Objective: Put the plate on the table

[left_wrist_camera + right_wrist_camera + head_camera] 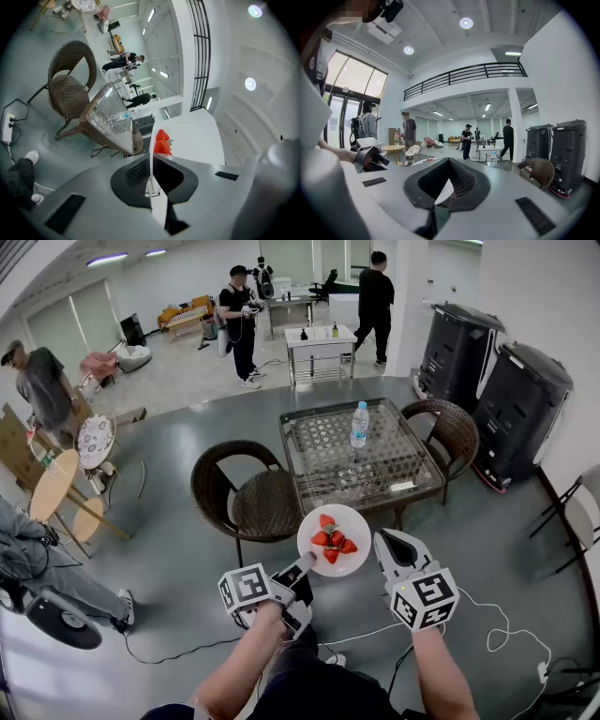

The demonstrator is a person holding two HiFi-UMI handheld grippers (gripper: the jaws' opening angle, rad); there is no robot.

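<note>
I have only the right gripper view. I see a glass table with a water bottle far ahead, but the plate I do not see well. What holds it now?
Observer: The left gripper holds it, with the jaws shut on the rim of the white plate, which carries strawberries.
Operator: Is the plate above the table already?
Observer: Not yet, by the head view. The plate is in the air, short of the near edge of the glass table. The water bottle stands farther back on the top.
</note>
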